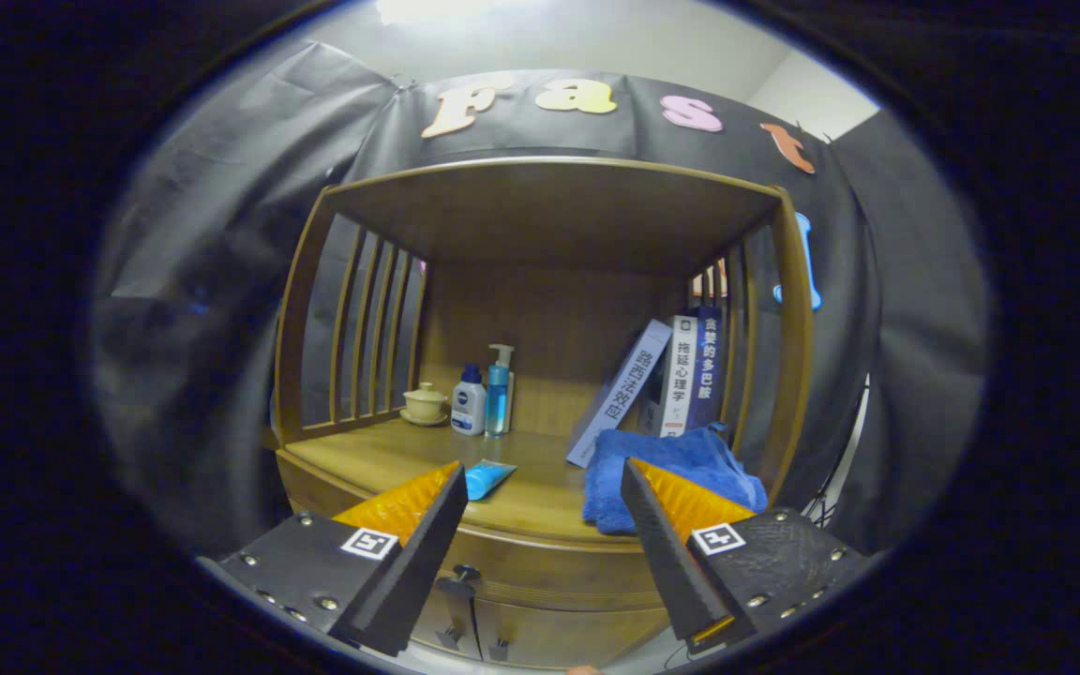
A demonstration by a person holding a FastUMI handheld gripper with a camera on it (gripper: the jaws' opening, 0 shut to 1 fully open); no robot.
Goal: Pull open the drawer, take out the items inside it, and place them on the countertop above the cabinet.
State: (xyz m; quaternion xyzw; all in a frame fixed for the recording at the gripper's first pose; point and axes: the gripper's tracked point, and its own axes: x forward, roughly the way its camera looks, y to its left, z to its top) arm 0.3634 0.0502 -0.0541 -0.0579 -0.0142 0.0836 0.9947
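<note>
We see the tool wide open and empty above the shut wooden drawer (small dark knob), blue towel and blue tube on the tabletop: either outset or finish.

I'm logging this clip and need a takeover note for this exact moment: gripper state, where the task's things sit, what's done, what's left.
Gripper: open, holding nothing, fingers spread in front of the cabinet.
Drawer: below the countertop, between the fingers, looks shut; its knob sits by the left finger.
Countertop: carries a blue tube, a blue towel, two bottles, a lidded cup and leaning books.
Done: can't tell whether anything came out of the drawer.
Left: pull the drawer by its knob, check inside, move any contents up top.
</note>
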